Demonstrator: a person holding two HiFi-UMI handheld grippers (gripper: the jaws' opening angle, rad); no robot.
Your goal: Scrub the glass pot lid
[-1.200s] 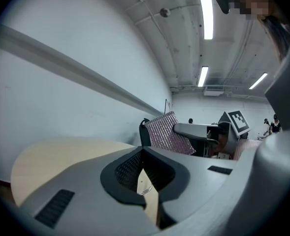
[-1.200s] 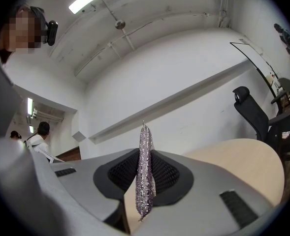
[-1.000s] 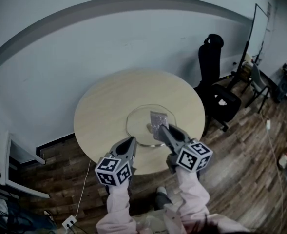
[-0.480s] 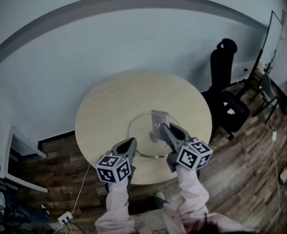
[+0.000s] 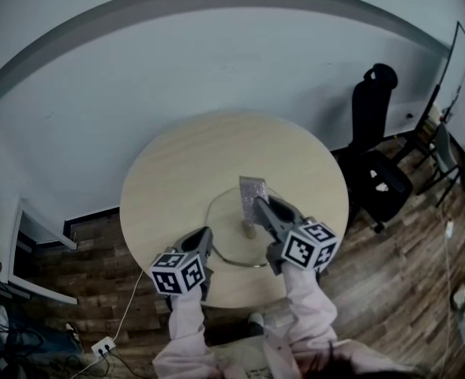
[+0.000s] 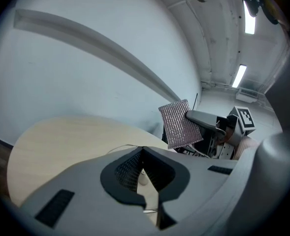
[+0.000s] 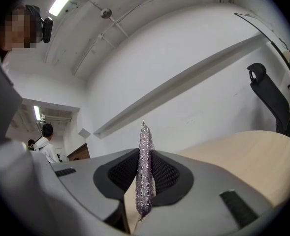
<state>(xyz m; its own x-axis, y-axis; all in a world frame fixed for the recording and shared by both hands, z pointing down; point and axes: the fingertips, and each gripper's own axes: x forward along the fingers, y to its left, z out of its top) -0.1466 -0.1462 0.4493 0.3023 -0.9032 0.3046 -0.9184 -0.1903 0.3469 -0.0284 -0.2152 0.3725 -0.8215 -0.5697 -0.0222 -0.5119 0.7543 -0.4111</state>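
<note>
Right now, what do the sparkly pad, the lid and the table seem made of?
Pad: silvery glittering mesh, metallic thread or plastic fibre.
Lid: clear, see-through glass; thin shiny rim, probably metal.
Table: pale matt wood grain, perhaps laminate.

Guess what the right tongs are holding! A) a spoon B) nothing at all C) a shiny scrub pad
C: the right tongs are pinched shut on a silvery scrub pad that sticks out past their tips.
</note>
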